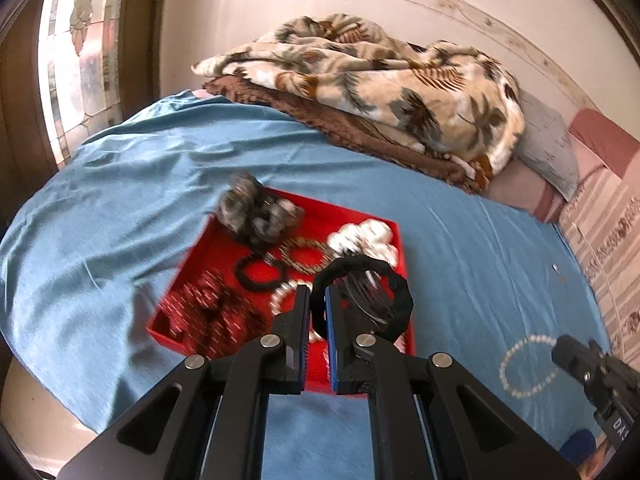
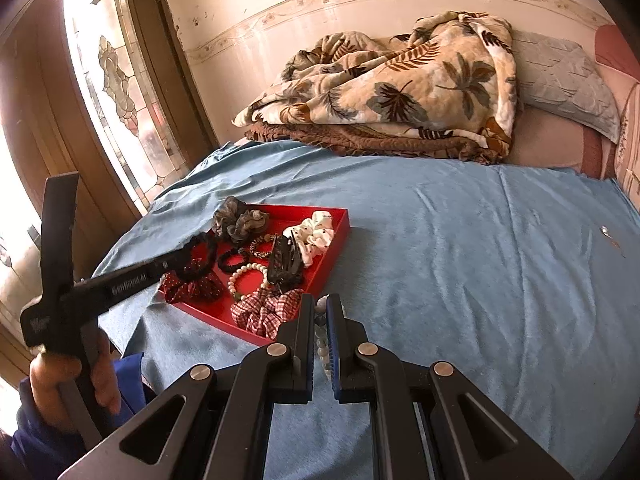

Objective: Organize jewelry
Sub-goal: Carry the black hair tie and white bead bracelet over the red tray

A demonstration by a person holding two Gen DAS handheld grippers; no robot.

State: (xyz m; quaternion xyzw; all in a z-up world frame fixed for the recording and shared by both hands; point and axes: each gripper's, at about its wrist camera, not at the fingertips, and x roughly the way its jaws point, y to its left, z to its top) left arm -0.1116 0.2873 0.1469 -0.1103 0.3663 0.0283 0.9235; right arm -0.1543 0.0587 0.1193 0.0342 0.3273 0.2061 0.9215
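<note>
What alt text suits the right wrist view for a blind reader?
The right gripper is shut on a white bead bracelet above a blue bedsheet. Beside it, a red tray holds scrunchies and bracelets; the left gripper grips a black braided hair tie.

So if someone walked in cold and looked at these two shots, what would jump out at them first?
Probably the red tray on the blue bedsheet, crowded with scrunchies, bracelets and a black hair claw. Next, the left tongs over the tray, pinching a black braided hair tie, while the right tongs grip a pearl bead bracelet above the sheet to the tray's right. Behind, a leaf-print blanket sits heaped against the wall.
</note>
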